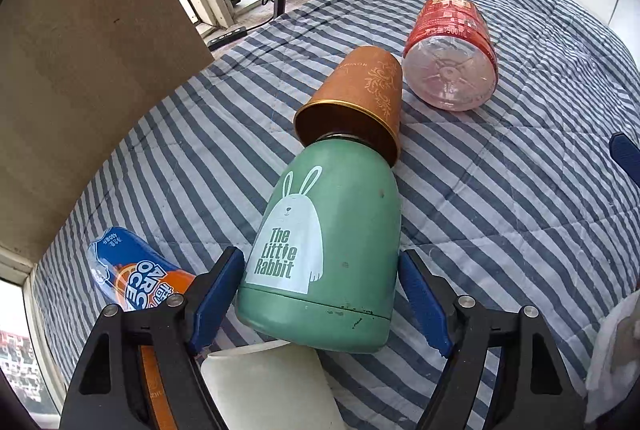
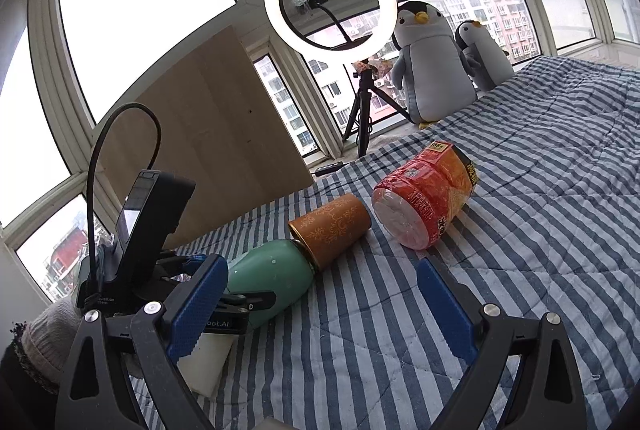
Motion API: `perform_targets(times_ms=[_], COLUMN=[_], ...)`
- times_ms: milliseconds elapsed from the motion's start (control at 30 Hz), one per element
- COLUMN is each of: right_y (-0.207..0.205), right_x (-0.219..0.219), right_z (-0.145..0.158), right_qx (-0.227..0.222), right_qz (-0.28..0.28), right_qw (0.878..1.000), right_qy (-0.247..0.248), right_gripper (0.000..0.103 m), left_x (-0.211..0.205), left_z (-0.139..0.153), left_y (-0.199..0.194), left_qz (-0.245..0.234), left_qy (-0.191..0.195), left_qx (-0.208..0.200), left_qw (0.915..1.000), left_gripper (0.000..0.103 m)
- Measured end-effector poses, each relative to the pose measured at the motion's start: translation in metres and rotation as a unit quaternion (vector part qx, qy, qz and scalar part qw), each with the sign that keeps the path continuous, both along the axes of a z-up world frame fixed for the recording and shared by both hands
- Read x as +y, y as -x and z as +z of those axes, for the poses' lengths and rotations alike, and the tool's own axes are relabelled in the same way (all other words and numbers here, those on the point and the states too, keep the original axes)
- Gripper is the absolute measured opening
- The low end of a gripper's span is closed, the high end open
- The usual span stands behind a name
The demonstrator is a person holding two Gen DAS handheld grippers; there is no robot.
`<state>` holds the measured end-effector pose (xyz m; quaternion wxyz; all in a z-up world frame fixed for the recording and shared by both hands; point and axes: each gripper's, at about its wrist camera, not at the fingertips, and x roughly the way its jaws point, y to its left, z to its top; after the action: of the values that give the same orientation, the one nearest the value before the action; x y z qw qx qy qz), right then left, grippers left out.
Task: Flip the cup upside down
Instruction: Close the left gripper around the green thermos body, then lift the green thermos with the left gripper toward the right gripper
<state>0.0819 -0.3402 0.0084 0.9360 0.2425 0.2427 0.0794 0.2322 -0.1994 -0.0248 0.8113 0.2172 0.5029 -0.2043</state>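
A green flask printed "The Little Rabbit" lies on its side on the striped bedspread, also in the right wrist view. An orange-brown cup lies with its open mouth over the flask's neck, also in the right wrist view. My left gripper is open, its blue pads on either side of the flask's base, apart from it. My right gripper is open and empty above the bedspread, to the right of the flask. The left gripper's body shows at the left of the right wrist view.
A red-labelled clear plastic bottle lies beyond the cup. A blue and orange bottle lies at the left. A white paper cup lies under my left gripper. A board, tripod with ring light and plush penguins stand behind the bed.
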Motion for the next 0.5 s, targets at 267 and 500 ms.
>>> perform_targets(times_ms=[267, 500], right_y=[0.036, 0.060], right_x=[-0.021, -0.021], right_z=[-0.004, -0.005], right_qx=[-0.003, 0.001], right_qz=[-0.002, 0.029], right_qw=[1.000, 0.997], right_qy=[0.017, 0.066], right_gripper=[0.094, 0.094], left_x=[-0.014, -0.010], left_z=[-0.003, 0.002], left_y=[0.068, 0.121], left_qz=[-0.033, -0.048], left_qy=[0.011, 0.039], left_qx=[-0.004, 0.000], left_qw=[0.9994, 0.9981], left_gripper=[0.082, 0.081])
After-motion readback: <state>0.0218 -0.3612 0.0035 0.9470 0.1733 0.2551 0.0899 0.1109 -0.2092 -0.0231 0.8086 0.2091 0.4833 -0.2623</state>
